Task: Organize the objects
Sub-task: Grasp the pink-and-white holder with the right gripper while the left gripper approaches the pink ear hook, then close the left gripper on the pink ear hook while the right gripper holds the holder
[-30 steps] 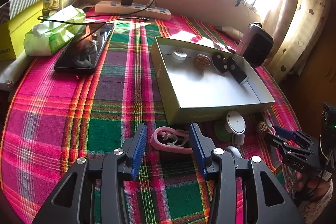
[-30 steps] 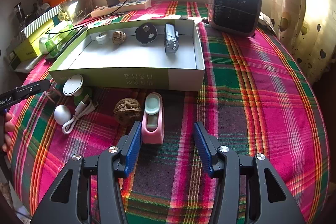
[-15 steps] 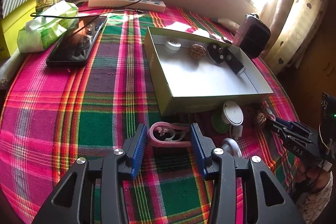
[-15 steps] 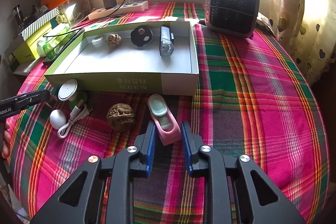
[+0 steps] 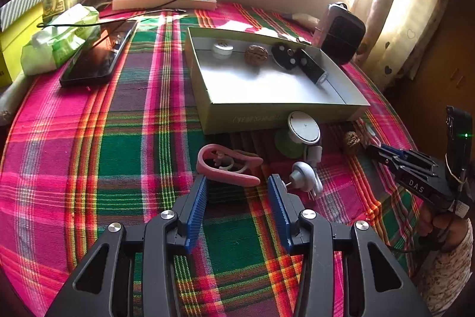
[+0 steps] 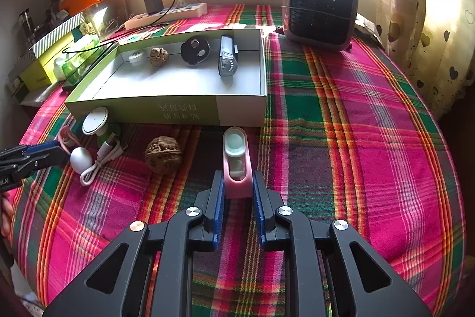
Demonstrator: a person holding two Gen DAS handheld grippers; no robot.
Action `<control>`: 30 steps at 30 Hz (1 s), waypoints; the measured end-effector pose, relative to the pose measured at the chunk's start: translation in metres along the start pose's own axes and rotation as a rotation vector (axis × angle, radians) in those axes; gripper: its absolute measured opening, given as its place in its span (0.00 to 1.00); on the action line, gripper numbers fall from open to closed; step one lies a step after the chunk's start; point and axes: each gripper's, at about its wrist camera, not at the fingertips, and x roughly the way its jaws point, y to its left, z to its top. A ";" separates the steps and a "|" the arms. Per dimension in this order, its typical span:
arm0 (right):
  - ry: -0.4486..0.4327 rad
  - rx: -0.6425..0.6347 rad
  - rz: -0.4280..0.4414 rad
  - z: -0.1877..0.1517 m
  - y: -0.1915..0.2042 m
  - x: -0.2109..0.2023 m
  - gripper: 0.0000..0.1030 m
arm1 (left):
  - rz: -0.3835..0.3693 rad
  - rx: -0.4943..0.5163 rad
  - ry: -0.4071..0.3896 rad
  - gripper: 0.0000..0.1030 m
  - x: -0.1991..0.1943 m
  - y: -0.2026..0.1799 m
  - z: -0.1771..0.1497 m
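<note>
Jaws of the right gripper point(image 6: 237, 192), just closing, clamp the pink holder point(image 6: 236, 165) beside a walnut point(image 6: 163, 155).

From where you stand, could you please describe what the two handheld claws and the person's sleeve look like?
Both claws, left and right, have black angular plastic frames with triangular cut-outs, silver screw heads and ribbed blue pads. In the left view, the right one's side shows white letters, a green light and a thin cable. The sleeve is pale and speckled.

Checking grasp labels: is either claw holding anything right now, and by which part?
Right claw has just closed on the pink holder, pads pressing the sides of its near end. Left claw is open; the pink clip lies just ahead, ungripped.
</note>
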 end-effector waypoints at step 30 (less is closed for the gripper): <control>-0.009 0.000 0.005 -0.005 -0.003 -0.003 0.19 | 0.105 -0.105 0.041 0.38 0.008 0.026 0.021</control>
